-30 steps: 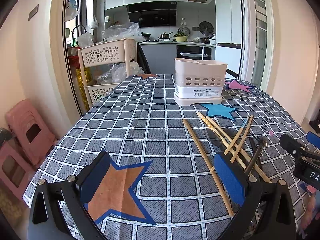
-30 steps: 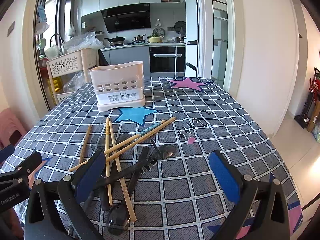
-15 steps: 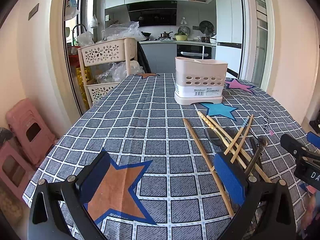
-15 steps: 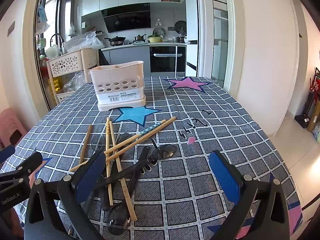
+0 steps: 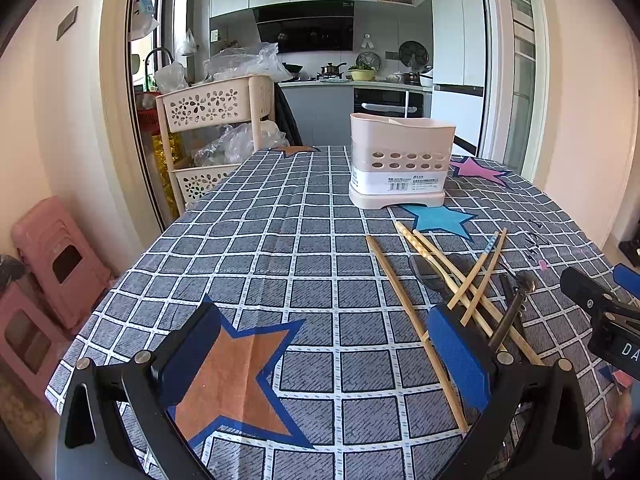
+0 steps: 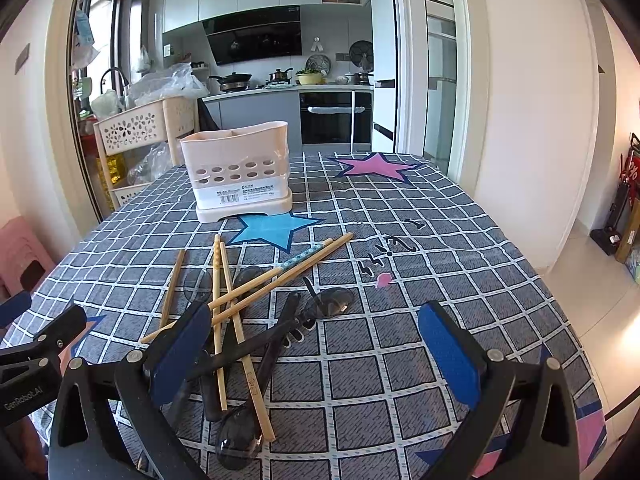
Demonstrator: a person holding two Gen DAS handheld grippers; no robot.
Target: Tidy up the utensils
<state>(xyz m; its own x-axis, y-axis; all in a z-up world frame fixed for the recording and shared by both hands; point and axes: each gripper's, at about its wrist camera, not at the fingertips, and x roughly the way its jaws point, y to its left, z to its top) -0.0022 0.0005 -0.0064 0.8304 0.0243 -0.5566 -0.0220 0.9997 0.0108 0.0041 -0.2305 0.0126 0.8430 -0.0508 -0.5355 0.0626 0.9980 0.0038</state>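
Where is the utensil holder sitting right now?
In both wrist views the utensil holder stands upright at the table's far side, just behind the blue star, beyond the chopsticks.

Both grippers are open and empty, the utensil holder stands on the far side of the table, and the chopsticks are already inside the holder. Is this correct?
Not quite. The chopsticks are not in the utensil holder; the right wrist view shows them lying crossed on the tablecloth among dark spoons. The left gripper and right gripper are open and empty, as you say.

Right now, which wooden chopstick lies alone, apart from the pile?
The plain wooden chopstick furthest left in the right wrist view; it touches nothing, while the others cross.
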